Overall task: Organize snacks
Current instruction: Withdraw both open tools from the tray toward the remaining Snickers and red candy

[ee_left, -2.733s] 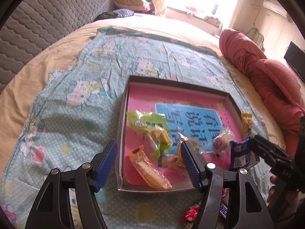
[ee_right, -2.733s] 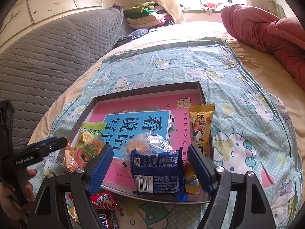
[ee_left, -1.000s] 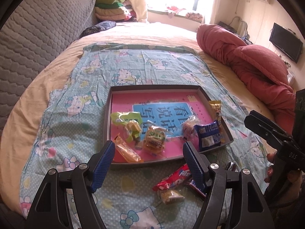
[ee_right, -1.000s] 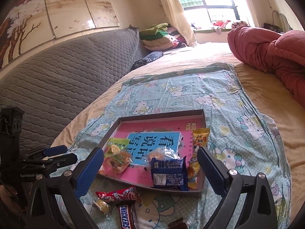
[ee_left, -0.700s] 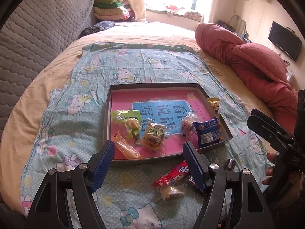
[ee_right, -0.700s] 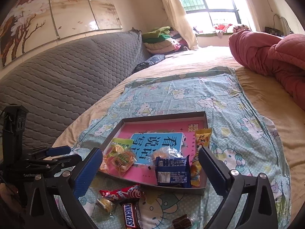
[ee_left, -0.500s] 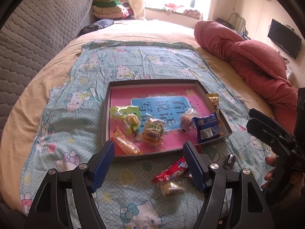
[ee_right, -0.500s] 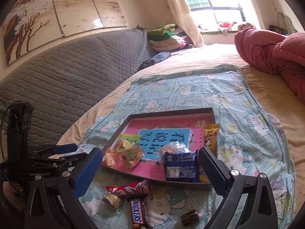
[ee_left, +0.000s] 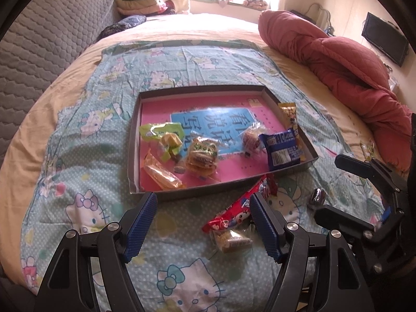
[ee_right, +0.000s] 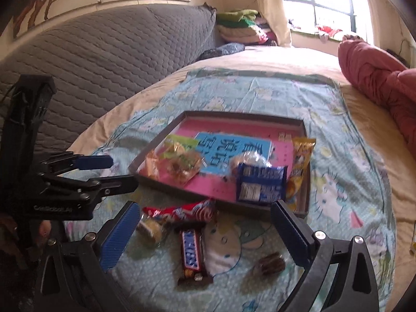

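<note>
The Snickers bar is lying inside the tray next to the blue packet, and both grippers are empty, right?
Not quite. The Snickers bar lies outside the tray, on the bedsheet in front of it, as the right wrist view shows. The blue packet is the one in the tray. Both the left gripper and the right gripper are empty, jaws open.

The left gripper (ee_left: 202, 223) tilts steeply down, jaws spread wide with nothing between the blue pads. The right gripper (ee_right: 205, 230) sits at its 3 o'clock, also angled down and gaping empty, with fingertips (ee_right: 43, 230) visible under the left handle.
</note>
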Available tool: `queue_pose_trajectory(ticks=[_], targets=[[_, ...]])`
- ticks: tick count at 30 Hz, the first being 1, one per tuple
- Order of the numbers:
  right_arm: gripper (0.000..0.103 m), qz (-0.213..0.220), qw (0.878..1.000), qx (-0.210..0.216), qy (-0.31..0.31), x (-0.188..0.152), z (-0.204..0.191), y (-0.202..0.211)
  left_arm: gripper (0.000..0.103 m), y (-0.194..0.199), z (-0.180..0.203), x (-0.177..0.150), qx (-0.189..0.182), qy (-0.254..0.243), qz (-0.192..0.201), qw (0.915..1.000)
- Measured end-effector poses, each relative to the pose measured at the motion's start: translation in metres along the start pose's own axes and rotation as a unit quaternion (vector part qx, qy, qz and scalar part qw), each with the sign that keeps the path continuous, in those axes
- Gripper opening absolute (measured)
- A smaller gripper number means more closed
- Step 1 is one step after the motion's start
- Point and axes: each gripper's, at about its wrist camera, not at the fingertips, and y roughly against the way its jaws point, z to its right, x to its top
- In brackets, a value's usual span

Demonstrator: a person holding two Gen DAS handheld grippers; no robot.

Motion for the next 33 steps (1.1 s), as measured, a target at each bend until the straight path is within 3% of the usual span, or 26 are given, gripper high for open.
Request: queue_pose_trajectory(ticks=[8,26,33], targets=[[0.101,-0.013,1.0,-0.001,-0.011,-0.007,0.003,0.003,0.075,-0.008,0.0,-0.009,-0.007,0.001,-0.023,0.9997],[0.101,-0.087,0.996,-0.019,0.018,-0.028,-0.011,-0.024,0.075,-0.024,0.002,-0.02,-0.045,0.006,-0.054,0.9975],[0.095,-0.108,0.99,-0.049,0.076,-0.037,-0.027,-0.04,0.075,-0.028,0.003,-0.018,-0.056,-0.01,-0.054,0.9969]])
